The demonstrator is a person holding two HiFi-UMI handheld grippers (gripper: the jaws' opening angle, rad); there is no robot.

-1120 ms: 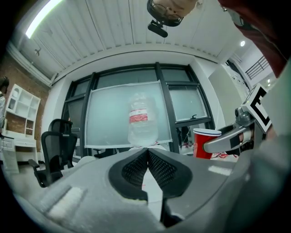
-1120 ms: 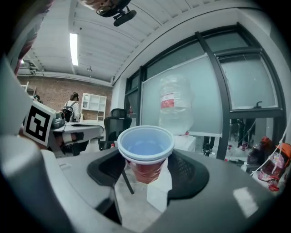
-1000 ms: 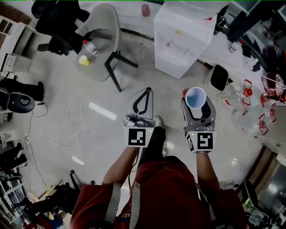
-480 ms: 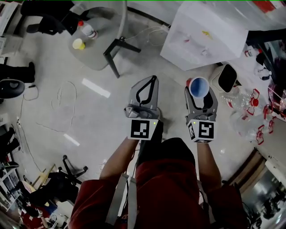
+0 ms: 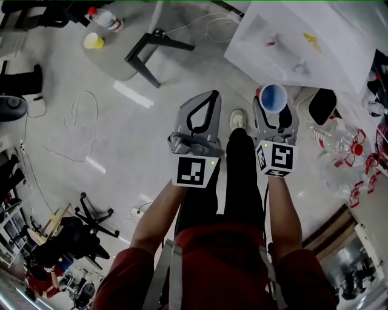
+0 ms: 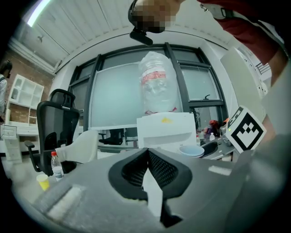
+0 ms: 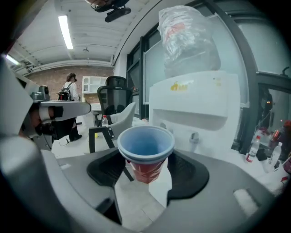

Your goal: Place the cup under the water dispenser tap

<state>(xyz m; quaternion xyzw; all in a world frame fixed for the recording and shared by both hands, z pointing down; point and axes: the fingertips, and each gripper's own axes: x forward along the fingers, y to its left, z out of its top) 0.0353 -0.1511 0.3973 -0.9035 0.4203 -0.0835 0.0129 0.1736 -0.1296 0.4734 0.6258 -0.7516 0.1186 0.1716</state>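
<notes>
- Grey concrete floor of a workroom, seen past my two arms. A white water dispenser stands ahead on my right.
- Writing: I can read none. The inverted bottle on the dispenser has a red-and-white label too blurred to read. A small yellow mark on the dispenser front is also illegible. Each marker cube carries only a black-and-white square pattern.
- Cup: red outside, pale blue inside, with a rolled rim. It is upright with its mouth up.
- Cup position: held in the air in front of the dispenser, apart from it. The taps show beyond the cup, so it is not under either of them.
- Right tongs: closed on the cup's lower body, one pad on each side.
- Left tongs: pads meeting at the tips, with nothing between them.
- Also listed: a red-capped bottle and a yellow cup, close together at far left.
</notes>
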